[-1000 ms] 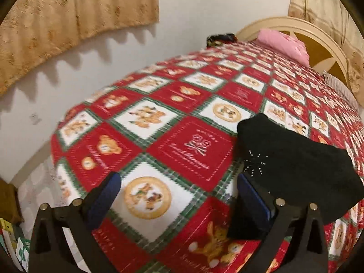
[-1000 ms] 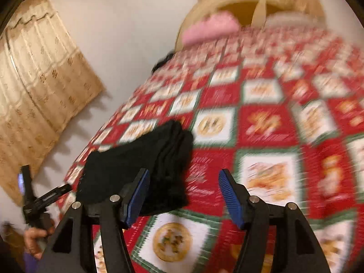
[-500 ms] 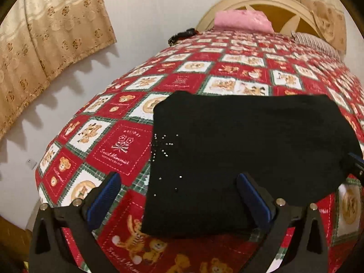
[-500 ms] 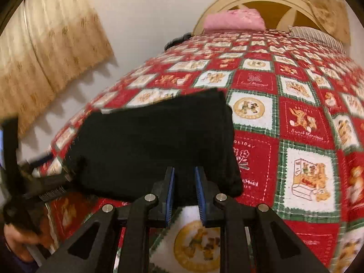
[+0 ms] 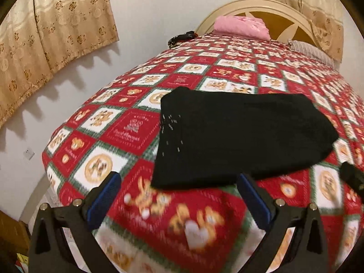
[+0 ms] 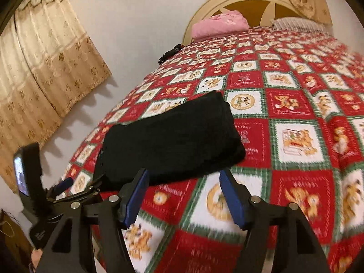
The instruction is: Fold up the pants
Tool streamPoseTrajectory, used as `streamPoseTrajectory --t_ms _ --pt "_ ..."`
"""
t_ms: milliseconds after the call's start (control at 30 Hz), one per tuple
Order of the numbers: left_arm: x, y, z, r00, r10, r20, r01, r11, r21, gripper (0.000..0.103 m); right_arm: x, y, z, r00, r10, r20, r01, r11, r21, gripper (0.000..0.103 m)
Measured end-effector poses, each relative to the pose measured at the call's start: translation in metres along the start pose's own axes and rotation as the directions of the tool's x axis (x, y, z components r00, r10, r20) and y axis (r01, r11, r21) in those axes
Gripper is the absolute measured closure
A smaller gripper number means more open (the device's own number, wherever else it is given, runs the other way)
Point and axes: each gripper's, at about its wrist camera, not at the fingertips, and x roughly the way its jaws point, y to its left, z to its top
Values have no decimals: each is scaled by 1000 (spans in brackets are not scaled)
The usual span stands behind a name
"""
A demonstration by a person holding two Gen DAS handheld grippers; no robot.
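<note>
The black pants (image 5: 238, 136) lie folded on the bed (image 5: 127, 127). Left hand-held gripper (image 5: 179, 202) stands apart, empty; right hand-held gripper (image 6: 184, 198) is opening, nothing between. Folding looks finished; next, withdraw.

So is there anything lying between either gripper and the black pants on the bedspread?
Nothing visible. The folded black pants lie on bare bedspread, just beyond the open left gripper. The right gripper is opening with nothing between its jaws, and only bedspread separates it from the pants.
</note>
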Motion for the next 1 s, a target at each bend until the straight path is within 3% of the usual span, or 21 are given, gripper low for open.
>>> streamPoseTrajectory --t_ms 167,300,600,1000 --pt "-39 0 -18 998 -49 27 50 999 -14 0 -26 14 -21 999 -27 20 27 1000 -3 37" --pt "-67 2 -27 995 -73 68 74 997 -19 0 -61 25 -33 995 -36 90 38 999 -17 37" --pt "-119 15 -36 977 -81 197 88 996 -27 0 -134 51 -50 948 -66 311 84 995 -45 30" --pt "-163 27 -41 932 -76 354 100 994 -51 0 -175 75 -64 911 -73 406 118 989 -87 30"
